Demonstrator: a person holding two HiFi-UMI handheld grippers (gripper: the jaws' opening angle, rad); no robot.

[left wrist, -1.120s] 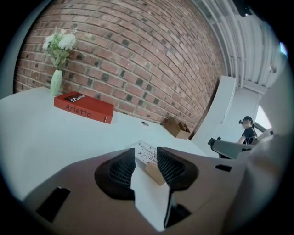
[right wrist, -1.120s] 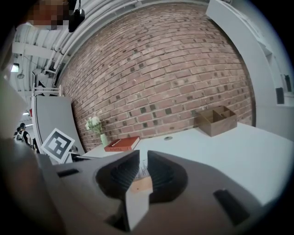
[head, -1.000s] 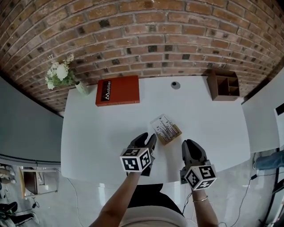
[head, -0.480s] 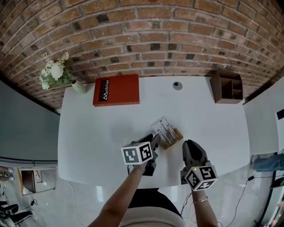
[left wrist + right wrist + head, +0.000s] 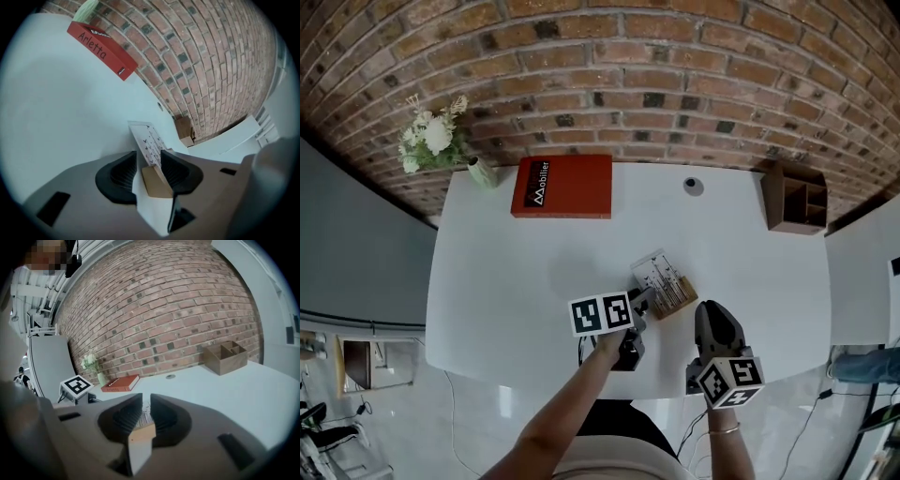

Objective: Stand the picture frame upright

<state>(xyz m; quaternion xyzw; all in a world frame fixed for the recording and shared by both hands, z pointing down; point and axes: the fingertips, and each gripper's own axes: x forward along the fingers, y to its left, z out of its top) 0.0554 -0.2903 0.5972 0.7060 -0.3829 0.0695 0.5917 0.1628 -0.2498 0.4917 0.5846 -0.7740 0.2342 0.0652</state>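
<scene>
1. My L claw (image 5: 149, 153) is tilted over sideways, jaws clamped on the pic frame (image 5: 662, 279) at its near-left edge. The wood side sits btwn the pads and the printed face runs out past the tips.
2. My R claw (image 5: 146, 399) is held level, jaws nearly together w/ only a thin slit, gripping nothing. The frame's wood edge + a bit of print show thru the slit.
3. Head view: R claw is just beside the frame's near-right corner, L claw touches the other side.
4. Pic frame is low on the white table (image 5: 506, 281), front-centre, print face up, not upright yet.
5. Back by the brick wall (image 5: 628, 75): red book (image 5: 562, 186), flowers (image 5: 433, 141) to its left, wooden organiser (image 5: 797, 197) at far right. All are well apart from the frame.
</scene>
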